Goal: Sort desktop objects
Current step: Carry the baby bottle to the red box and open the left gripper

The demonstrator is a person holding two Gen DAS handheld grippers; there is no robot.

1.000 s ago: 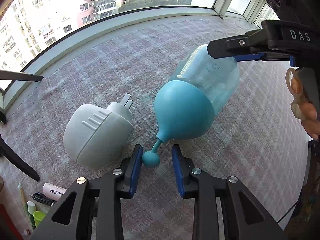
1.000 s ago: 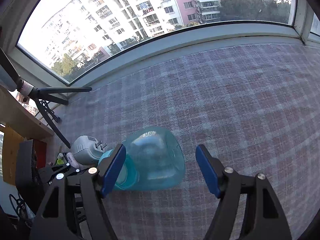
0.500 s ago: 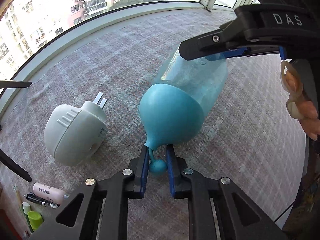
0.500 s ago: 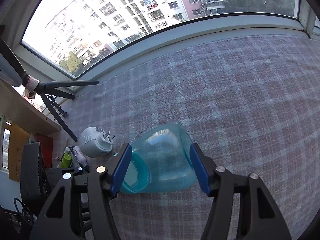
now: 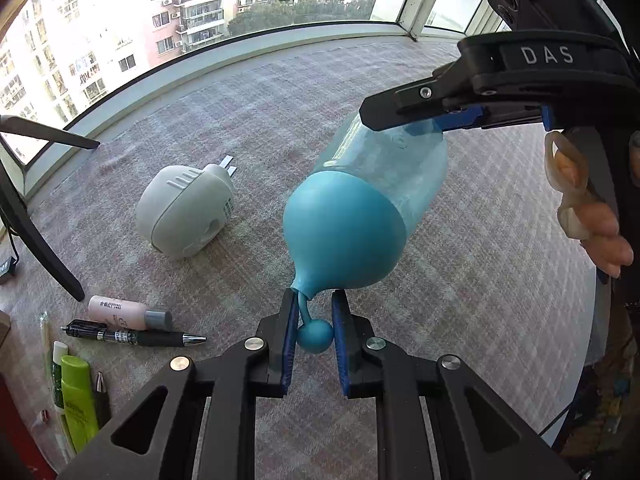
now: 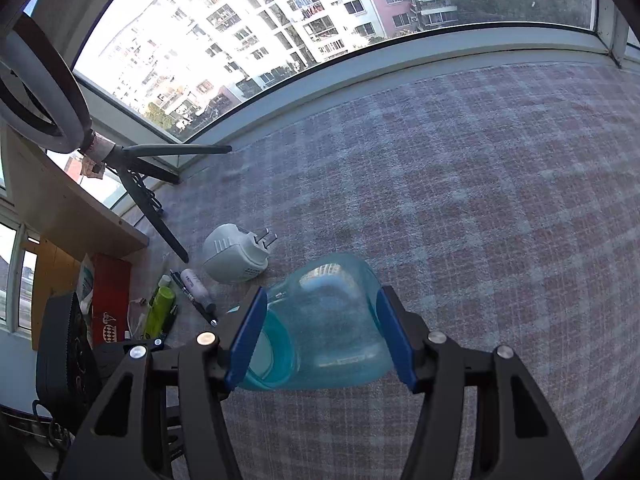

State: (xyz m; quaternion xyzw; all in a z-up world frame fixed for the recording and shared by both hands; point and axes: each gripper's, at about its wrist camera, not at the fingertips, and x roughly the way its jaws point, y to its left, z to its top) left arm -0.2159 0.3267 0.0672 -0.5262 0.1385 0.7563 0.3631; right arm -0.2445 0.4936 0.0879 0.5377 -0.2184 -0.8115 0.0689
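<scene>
A blue bottle [image 5: 392, 168] has a clear body and a rounded teal cap [image 5: 344, 232] ending in a thin stem with a small ball [image 5: 315, 336]. My left gripper [image 5: 314, 298] is shut on that ball, its blue pads pressing it from both sides. My right gripper [image 6: 323, 296] is shut across the clear body of the bottle [image 6: 332, 332]. One of its fingers [image 5: 400, 116] shows over the bottle in the left wrist view. The bottle lies tilted between both grippers above the checked cloth [image 6: 480, 200].
A white plug adapter [image 5: 184, 212] lies left of the bottle. Near it are a pink tube [image 5: 124, 312], a black pen [image 5: 136, 336] and a green tube [image 5: 78, 400]. A tripod leg [image 5: 36, 232] with a ring light [image 6: 36, 92] stands at the left edge. A person's hand [image 5: 588, 216] is at the right.
The left jaws closed on the cap's ball and the right jaws closed on the bottle's body. Both grippers then rose, and the bottle's cap end came up with them.
</scene>
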